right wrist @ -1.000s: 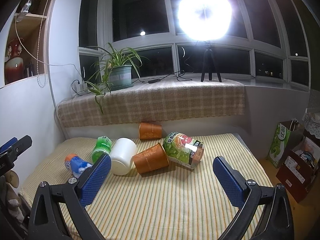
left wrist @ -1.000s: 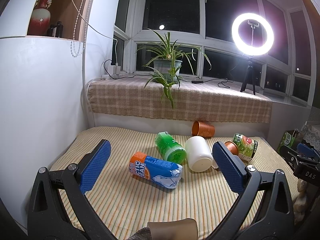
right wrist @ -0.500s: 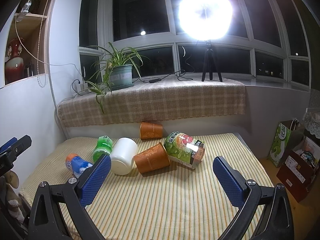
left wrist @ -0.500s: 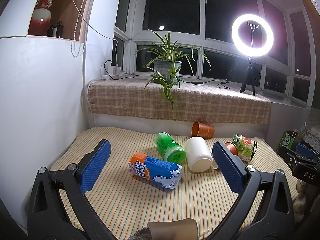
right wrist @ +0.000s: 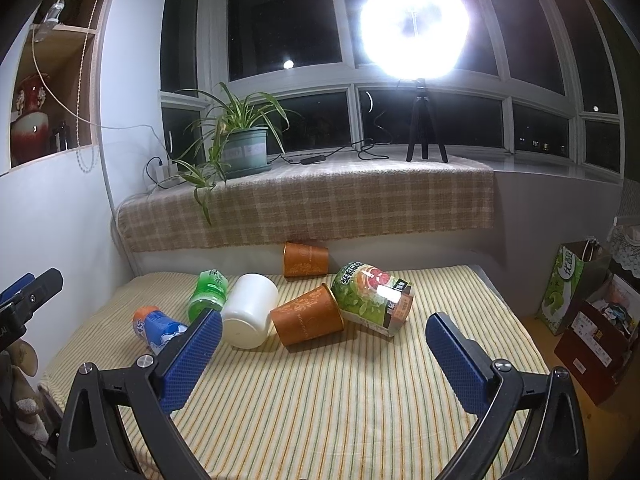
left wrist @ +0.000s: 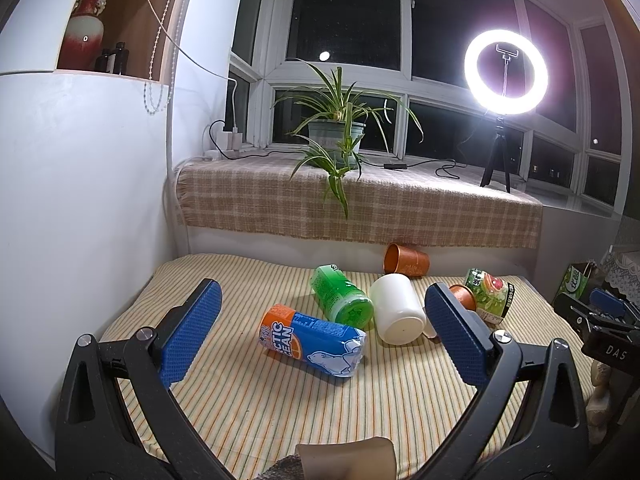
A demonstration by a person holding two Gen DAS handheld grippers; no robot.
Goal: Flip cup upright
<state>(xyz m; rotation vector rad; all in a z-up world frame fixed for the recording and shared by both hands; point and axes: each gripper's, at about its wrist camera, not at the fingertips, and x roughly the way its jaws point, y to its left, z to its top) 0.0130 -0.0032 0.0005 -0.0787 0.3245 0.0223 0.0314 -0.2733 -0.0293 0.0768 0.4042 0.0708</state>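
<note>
Six containers lie on their sides on a striped bed cover [right wrist: 320,400], below a ledge draped in checked cloth [right wrist: 320,204]. From the left: a blue and orange cup [left wrist: 312,338] lies nearest in the left wrist view, with a green cup [left wrist: 340,296] just beyond it, the two touching or nearly so. Next comes a white cup [right wrist: 250,310], its flat base towards the cameras, lying against the green one. To its right an orange paper cup [right wrist: 308,314] lies tilted, its wide mouth pointing far and right, touching the white cup and a green printed tub [right wrist: 374,298] on its other side. A second orange paper cup [right wrist: 306,259] lies far back against the base of the ledge. The left gripper [left wrist: 324,336] hangs over the near left of the bed, its blue fingers [left wrist: 188,338] spread wide and holding nothing. The right gripper [right wrist: 324,364] hangs near the middle, fingers [right wrist: 456,368] likewise apart and empty. A potted plant [right wrist: 240,148] and a ring light [right wrist: 414,28] stand on the ledge.
</note>
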